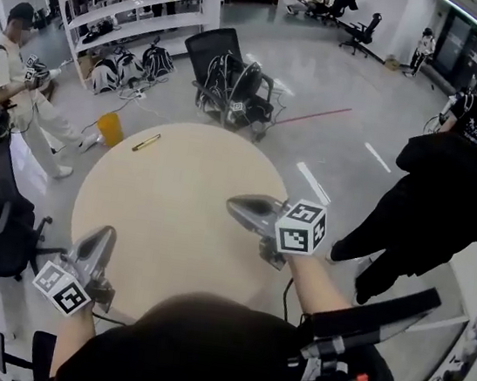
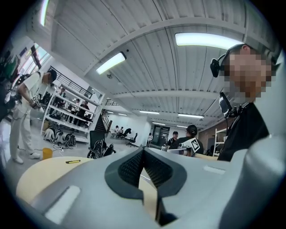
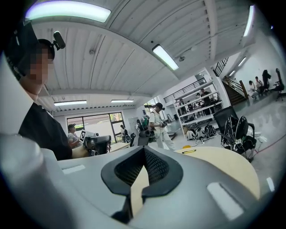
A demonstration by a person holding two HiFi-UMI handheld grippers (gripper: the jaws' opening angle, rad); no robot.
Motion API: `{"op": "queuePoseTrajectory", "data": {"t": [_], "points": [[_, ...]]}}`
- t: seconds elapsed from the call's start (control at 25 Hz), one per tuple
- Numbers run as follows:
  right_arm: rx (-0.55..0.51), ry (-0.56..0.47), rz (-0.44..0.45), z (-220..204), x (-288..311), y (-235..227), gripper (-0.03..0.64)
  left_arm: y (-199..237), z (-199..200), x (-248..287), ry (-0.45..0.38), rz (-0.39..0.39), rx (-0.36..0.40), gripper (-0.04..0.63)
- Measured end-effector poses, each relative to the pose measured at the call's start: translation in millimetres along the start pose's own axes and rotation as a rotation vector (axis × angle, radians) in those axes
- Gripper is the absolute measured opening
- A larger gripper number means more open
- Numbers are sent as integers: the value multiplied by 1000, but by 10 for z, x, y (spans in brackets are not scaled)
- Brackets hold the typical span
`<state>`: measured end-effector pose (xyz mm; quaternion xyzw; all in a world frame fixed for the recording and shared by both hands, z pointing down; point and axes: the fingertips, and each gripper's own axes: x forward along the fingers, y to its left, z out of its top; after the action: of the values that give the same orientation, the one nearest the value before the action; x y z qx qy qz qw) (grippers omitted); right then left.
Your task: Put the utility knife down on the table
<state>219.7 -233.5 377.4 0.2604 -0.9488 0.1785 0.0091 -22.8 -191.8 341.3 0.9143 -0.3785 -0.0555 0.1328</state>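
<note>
Grey floor, white shelving, office chair, ceiling striplights.

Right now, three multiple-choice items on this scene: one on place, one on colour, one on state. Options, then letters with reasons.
1. Where is the utility knife?
A. between a gripper's jaws
B. near the far edge of the round table
C. on the floor

2. What colour is the knife?
A. yellow
B. red
C. blue

3. How do the two grippers' jaws stand?
A. both wide apart
B. both together, empty
C. one closed on the knife

Answers:
1. B: it lies on the tabletop, apart from both grippers.
2. A: its body is yellow.
3. B: the left gripper and right gripper pads meet with nothing between.
</note>
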Motion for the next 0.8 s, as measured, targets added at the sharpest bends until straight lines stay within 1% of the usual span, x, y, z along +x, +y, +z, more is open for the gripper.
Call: {"op": "queuePoseTrajectory", "data": {"t": [0.16,0.36,0.56,0.8], "points": [[25,-5,43,-136,-138,30,14,-206,-144,1,35,30,-2,-3],[60,-5,72,-250,-117,199,14,-341,-155,-127,48,32,6,-3],[44,9,46,-296,134,523,14,-121,-99,-444,22,1,-13,-3],[49,0,25,-333,620,1035,14,248,24,-1019,-1,-29,-12,-3]]}}
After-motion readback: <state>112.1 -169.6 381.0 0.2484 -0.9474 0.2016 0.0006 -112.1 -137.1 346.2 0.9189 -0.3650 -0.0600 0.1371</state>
